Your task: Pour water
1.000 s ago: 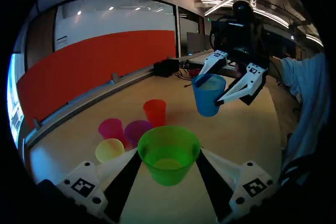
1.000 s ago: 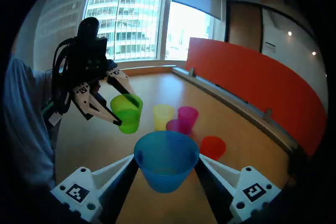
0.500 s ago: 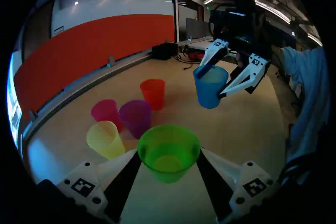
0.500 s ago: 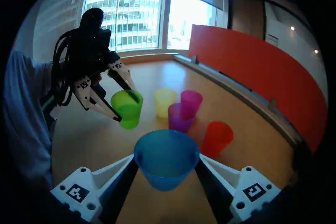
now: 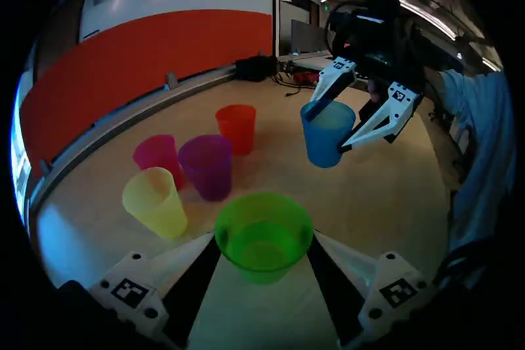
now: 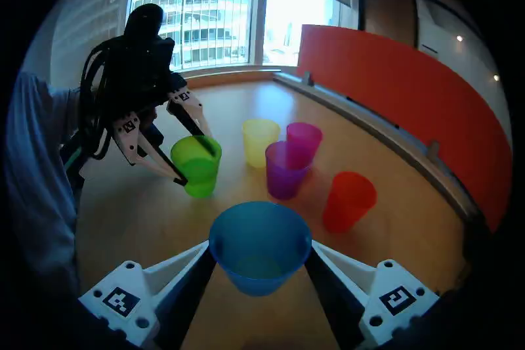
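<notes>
My left gripper (image 5: 264, 245) is shut on a green cup (image 5: 264, 237) with a little liquid in its bottom, held upright over the wooden table. In the right gripper view the same green cup (image 6: 195, 165) hangs in that gripper (image 6: 187, 153) at the left. My right gripper (image 6: 260, 251) is shut on a blue cup (image 6: 260, 247), also upright, with some water inside. From the left gripper view the blue cup (image 5: 327, 132) sits between the other gripper's white fingers (image 5: 331, 128) to the upper right. The two cups are apart.
Yellow (image 5: 155, 201), pink (image 5: 156, 156), purple (image 5: 209, 166) and orange (image 5: 236, 128) cups stand grouped on the wooden table (image 5: 387, 186). An orange partition (image 5: 131, 54) runs along the table's far edge. A light blue sleeve (image 5: 482, 146) is at the right. Windows (image 6: 197, 15) lie behind.
Both grippers have come down closer to the table and nearer the group of cups, still holding their cups upright. The cups on the table look larger and closer.
</notes>
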